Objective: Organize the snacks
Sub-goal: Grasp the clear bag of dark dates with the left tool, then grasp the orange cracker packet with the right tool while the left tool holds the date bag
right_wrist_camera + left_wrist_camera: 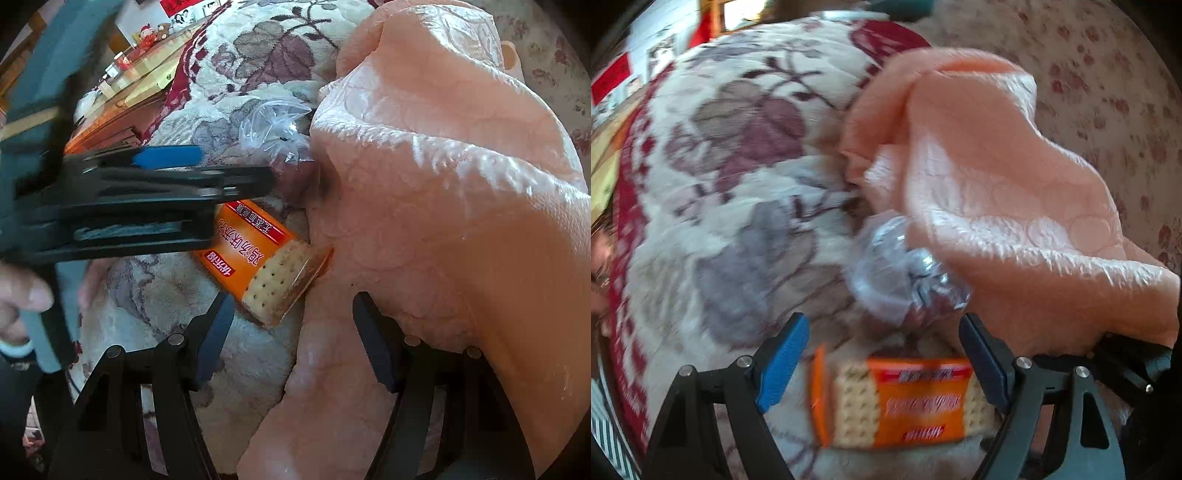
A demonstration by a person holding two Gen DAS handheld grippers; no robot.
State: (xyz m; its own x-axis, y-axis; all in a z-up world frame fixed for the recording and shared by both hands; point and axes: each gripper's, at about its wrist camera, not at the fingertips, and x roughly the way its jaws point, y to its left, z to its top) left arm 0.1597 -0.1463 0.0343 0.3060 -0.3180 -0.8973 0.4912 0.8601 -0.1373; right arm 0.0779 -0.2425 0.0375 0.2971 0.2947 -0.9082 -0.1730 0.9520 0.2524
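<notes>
An orange cracker pack [897, 398] lies on the floral plush blanket [738, 166], against the edge of a peach blanket [997, 184]. My left gripper [882, 325] is open with its blue pads [783, 365] spread. The pack appears low between its fingers, and neither pad presses on it. Just beyond its tips lies a crumpled clear plastic bag [901, 273]. In the right wrist view the left gripper [236, 168] hovers over the far end of the pack [258, 254]. My right gripper [293, 299] is open and empty, just short of the pack's near end.
The peach blanket [443, 184] is heaped on the right and runs under my right gripper's right finger. The clear bag [273, 136] sits beyond the pack. A person's hand [22, 295] holds the left gripper. A wooden table [129, 85] stands at the far left.
</notes>
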